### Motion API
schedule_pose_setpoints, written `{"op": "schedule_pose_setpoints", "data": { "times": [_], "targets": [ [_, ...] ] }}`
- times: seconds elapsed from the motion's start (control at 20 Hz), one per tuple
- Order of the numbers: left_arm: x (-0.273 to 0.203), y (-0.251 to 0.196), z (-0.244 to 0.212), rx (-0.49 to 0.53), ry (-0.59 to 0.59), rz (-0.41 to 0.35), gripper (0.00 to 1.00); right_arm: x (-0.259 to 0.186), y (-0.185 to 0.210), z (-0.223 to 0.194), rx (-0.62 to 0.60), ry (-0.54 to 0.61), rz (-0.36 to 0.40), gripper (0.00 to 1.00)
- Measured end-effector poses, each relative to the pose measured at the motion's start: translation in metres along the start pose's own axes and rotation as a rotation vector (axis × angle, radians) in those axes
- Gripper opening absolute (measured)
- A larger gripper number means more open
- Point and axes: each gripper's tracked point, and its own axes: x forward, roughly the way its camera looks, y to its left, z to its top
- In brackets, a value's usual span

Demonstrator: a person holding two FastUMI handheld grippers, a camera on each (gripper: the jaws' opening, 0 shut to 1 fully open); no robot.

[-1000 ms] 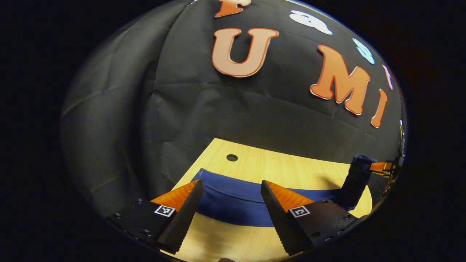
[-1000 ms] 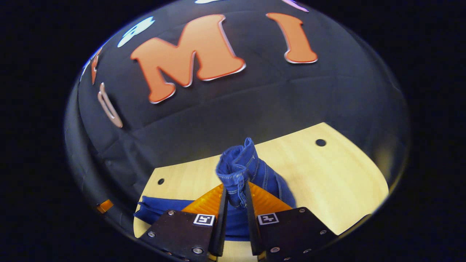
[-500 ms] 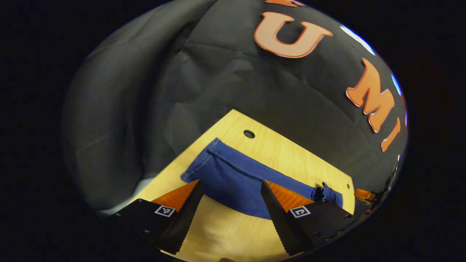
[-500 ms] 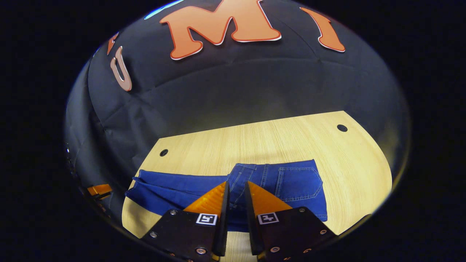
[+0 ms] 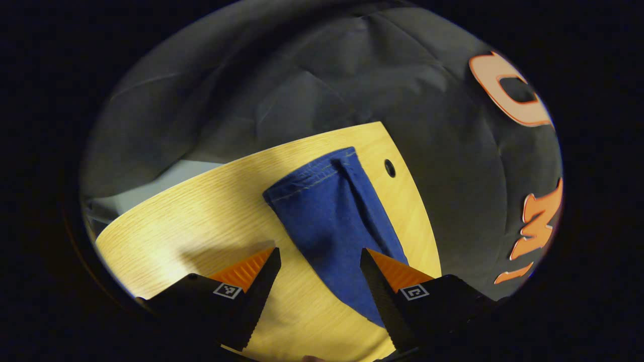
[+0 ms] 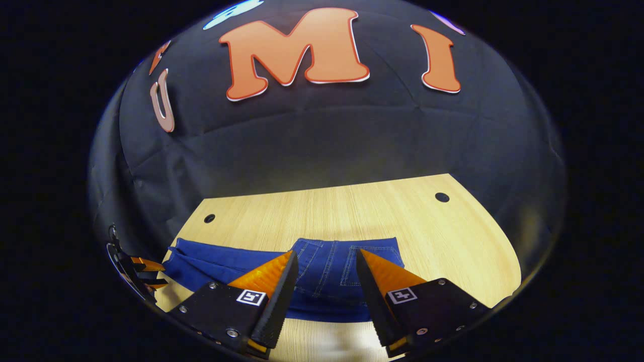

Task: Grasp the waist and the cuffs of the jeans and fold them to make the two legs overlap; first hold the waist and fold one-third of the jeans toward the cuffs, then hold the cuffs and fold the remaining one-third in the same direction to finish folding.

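1. Jeans [image 6: 322,281] flat on tabletop [image 6: 352,211], waist third folded over.
2. Left gripper [image 5: 317,261] and right gripper [image 6: 324,264] both wide, empty.
3. Denim soft, floppy, fairly heavy; pinch cuffs [image 5: 312,173] through both layers.

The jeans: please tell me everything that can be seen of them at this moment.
The jeans are blue denim with pale stitching, lying flat on the light wooden table. In the right gripper view the waist part, showing a back pocket, is folded over the legs, which stretch to the left. In the left gripper view the hemmed cuffs lie near the table's hole. Both tongs are open, and neither grips the cloth.
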Motion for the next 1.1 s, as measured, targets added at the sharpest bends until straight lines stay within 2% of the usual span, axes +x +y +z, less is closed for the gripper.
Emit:
{"op": "schedule_pose_setpoints", "data": {
  "times": [0.15,0.25,0.6,0.7,0.75,0.8,0.85,0.95,1.05,1.1],
  "targets": [
    [0.006,0.012,0.023,-0.098,-0.008,-0.013,0.98,-0.013,-0.007,0.014,0.023,-0.037,-0.011,0.75],
    [0.013,0.010,0.031,-0.118,-0.015,-0.015,0.98,-0.020,-0.011,0.022,0.032,-0.062,-0.019,0.78],
    [0.039,-0.011,0.047,-0.064,-0.023,-0.054,0.95,-0.043,-0.024,0.028,0.041,-0.096,-0.060,0.81],
    [0.049,-0.022,0.051,-0.051,-0.035,-0.082,0.90,-0.045,-0.026,0.027,0.038,-0.092,-0.069,0.81],
    [0.052,-0.020,0.051,-0.045,-0.043,-0.064,0.89,-0.046,-0.026,0.026,0.035,-0.089,-0.068,0.81],
    [0.057,-0.019,0.050,-0.037,-0.043,-0.043,0.77,-0.047,-0.028,0.025,0.031,-0.085,-0.076,0.81],
    [0.059,-0.022,0.050,-0.036,-0.057,-0.035,0.75,-0.048,-0.028,0.022,0.032,-0.079,-0.077,0.81],
    [0.071,-0.024,0.050,-0.021,-0.075,-0.015,0.57,-0.046,-0.030,0.020,0.032,-0.065,-0.083,0.81],
    [0.078,-0.013,0.052,0.033,-0.091,0.070,0.51,-0.043,-0.029,0.019,0.035,-0.058,-0.084,0.81],
    [0.077,-0.013,0.055,0.071,-0.114,0.066,0.30,-0.043,-0.028,0.018,0.039,-0.053,-0.079,0.81]
  ]
}}
